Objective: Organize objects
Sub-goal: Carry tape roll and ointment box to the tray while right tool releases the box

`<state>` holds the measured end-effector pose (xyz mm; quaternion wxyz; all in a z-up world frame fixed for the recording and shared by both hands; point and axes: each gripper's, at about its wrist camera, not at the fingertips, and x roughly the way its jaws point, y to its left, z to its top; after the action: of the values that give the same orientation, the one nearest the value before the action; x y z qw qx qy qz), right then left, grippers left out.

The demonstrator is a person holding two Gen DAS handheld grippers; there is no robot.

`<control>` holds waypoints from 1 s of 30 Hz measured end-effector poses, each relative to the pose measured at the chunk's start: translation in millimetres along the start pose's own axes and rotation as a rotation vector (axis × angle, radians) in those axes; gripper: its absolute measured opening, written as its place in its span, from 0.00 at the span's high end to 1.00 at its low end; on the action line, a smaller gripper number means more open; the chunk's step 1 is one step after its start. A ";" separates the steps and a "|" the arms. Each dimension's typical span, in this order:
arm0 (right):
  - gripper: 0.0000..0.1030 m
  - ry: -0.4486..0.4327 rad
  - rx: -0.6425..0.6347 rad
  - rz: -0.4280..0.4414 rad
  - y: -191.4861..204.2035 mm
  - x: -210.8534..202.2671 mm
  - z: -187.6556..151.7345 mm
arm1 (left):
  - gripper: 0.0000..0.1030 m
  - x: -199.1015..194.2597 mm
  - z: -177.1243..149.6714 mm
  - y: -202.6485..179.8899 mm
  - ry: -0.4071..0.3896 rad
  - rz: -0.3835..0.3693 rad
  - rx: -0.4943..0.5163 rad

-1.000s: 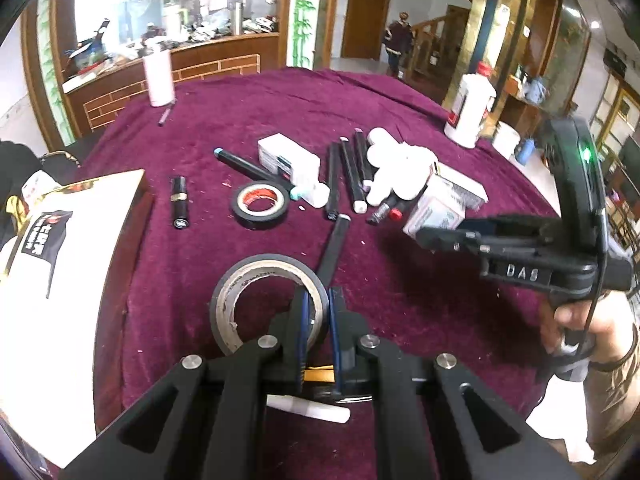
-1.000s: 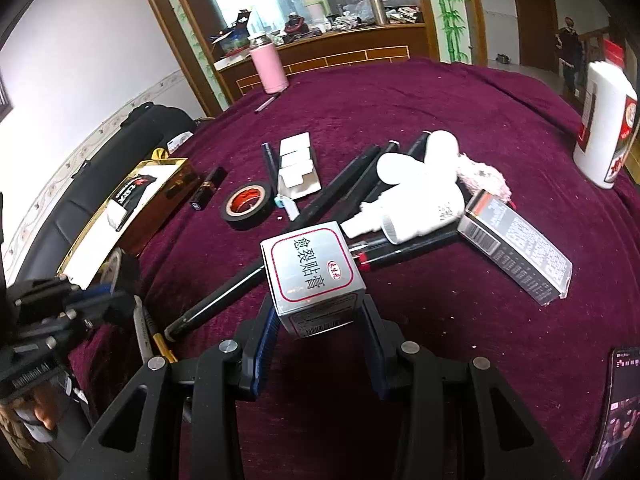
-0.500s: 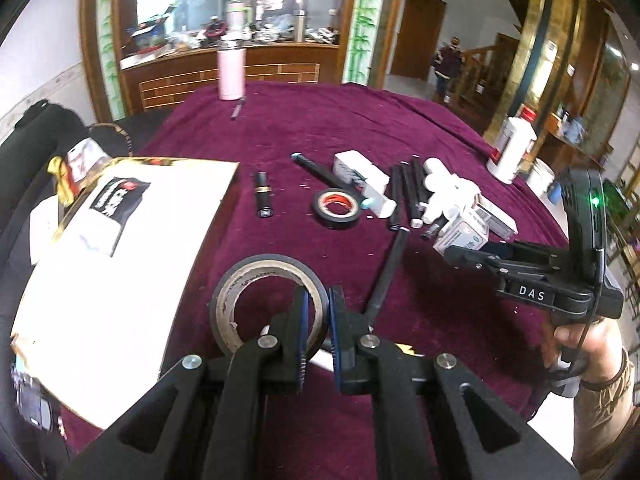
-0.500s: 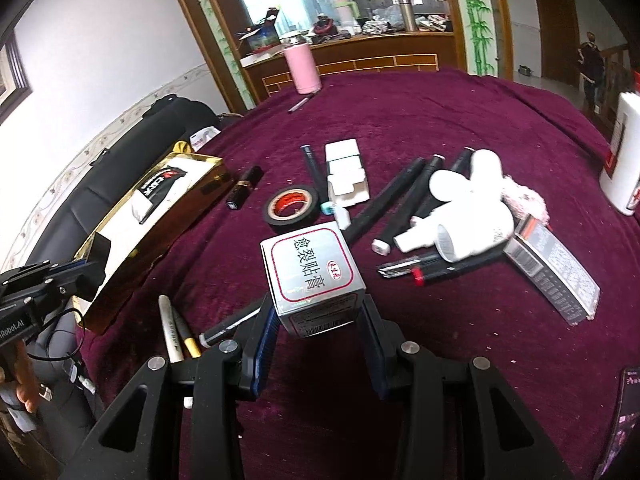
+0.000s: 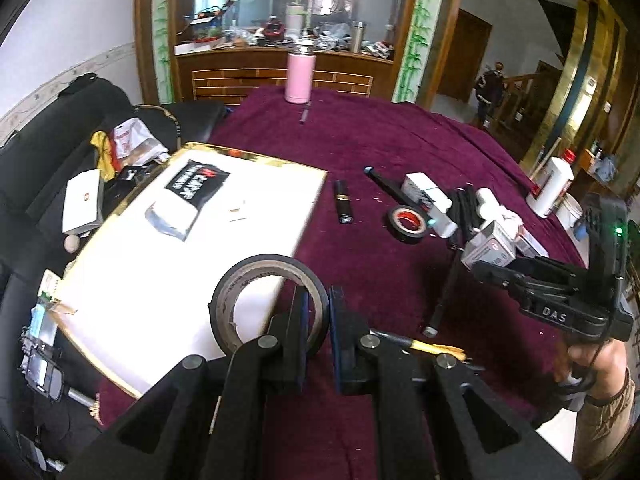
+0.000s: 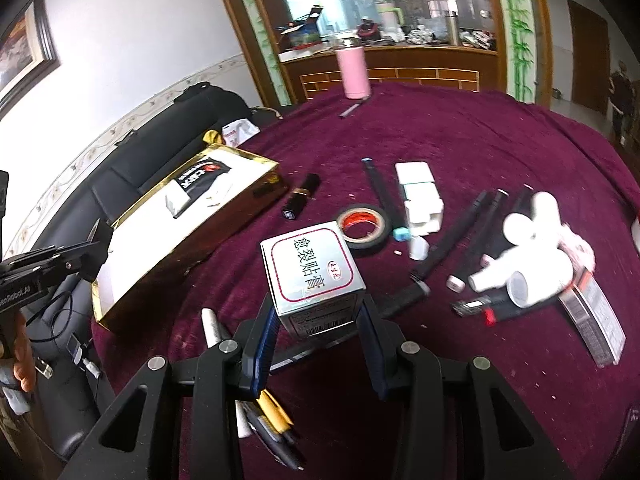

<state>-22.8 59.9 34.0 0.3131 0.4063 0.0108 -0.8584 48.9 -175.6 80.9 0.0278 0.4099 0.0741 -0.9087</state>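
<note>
My left gripper [image 5: 318, 308] is shut on a large black tape roll [image 5: 256, 300] and holds it in the air over the near edge of a gold-rimmed white box [image 5: 192, 256]. My right gripper [image 6: 318, 316] is shut on a small silver box with red Chinese print [image 6: 312, 268], held above the maroon tablecloth [image 6: 460, 140]. In the left wrist view that gripper [image 5: 480, 268] shows at the right with the silver box [image 5: 490, 246]. The gold-rimmed box [image 6: 192, 220] also shows at the left in the right wrist view.
On the cloth lie a small red-cored tape roll [image 6: 364, 226], a lipstick [image 6: 300, 196], white cartons [image 6: 420, 196], several black pens [image 6: 452, 236], white bottles [image 6: 528, 268] and a long grey box [image 6: 596, 324]. A pink flask [image 5: 300, 78] stands at the far edge. Pens [image 6: 272, 416] lie under my right gripper.
My left gripper has lifted the large tape roll and swung left, over the gold-rimmed box. My right gripper has carried the silver box leftwards too, still raised.
</note>
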 end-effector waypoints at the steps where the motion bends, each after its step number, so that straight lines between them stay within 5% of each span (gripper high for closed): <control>1: 0.59 0.001 -0.007 0.004 3.4 1.2 1.3 | 0.91 -0.1 0.3 3.3 0.000 0.004 -0.005; 20: 0.58 0.024 -0.122 0.063 60.4 25.0 29.8 | 0.91 23.1 13.2 76.6 0.060 0.066 -0.084; 30: 0.58 0.024 -0.163 0.147 93.8 45.4 58.4 | 0.91 48.2 34.1 95.7 0.130 0.028 -0.051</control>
<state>-33.5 -55.5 63.3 0.4070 0.3895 0.0543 -0.8245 2.3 -274.9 56.4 0.0460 0.4681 0.0932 -0.8776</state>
